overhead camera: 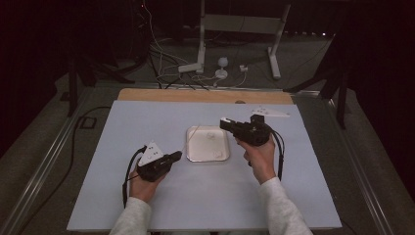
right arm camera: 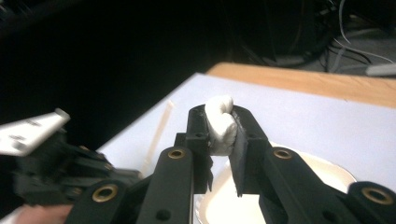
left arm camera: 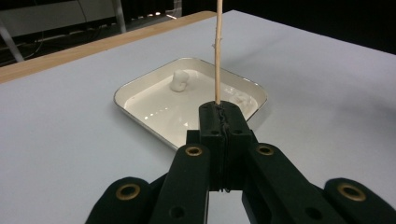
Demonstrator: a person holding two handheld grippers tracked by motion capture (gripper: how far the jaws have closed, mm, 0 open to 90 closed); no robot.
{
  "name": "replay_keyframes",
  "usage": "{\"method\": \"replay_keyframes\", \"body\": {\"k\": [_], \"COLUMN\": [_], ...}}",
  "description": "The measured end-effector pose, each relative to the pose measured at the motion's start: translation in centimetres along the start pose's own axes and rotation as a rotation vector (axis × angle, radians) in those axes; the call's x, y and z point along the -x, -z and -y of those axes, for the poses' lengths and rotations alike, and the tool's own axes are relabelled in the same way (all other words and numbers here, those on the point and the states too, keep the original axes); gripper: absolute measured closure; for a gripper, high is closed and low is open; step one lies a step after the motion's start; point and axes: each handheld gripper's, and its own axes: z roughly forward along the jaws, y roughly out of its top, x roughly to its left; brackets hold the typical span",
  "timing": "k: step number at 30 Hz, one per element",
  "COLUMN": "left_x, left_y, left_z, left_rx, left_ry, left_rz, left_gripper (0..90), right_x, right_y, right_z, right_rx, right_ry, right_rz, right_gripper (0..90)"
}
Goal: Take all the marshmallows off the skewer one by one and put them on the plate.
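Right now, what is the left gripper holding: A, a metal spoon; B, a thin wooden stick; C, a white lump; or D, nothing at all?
B: in the left gripper view the left gripper is shut on a thin wooden stick that rises from between its jaws, while the white lump sits in the right gripper.

High view looks down on the table [overhead camera: 147,205]; both gripper views closely share its tray [left arm camera: 140,86].
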Motion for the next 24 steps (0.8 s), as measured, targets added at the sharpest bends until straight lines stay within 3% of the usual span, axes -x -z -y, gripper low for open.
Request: {"method": "replay_keyframes", "body": {"k": [9,16,18,21,24], "left_x": [0.1,0.5,0.6,0.6,0.5], "left_y": [-0.4,-0.8,-1.1,-1.4,-1.6], "left_z": [-0.2,-0.5,-0.6,-0.8,-0.9], "left_rx": [0.012,0.007,0.005,-0.003,-0.002], "left_ry": [0.063,0.089,0.099,0.108,0.135], "left_rz": [0.007,0.006,0.008,0.006,0.000], "left_gripper": [90.0,90.0,90.0,90.0,90.0], "right_x": [1.2,2.3,2.7,3.1,3.1], "right_y": [-1.9,-3.9,-4.6,-5.2,-5.2], "right_z": [1.7,2.9,3.1,3.4,3.5], "right_rx": [-0.101,-0.186,-0.204,-0.216,-0.211], "right_ry": [0.025,0.033,0.026,0.012,-0.003], "right_rz": [0.086,0.142,0.159,0.173,0.182], "right_gripper": [76.3,74.4,69.7,51.8,41.4]}}
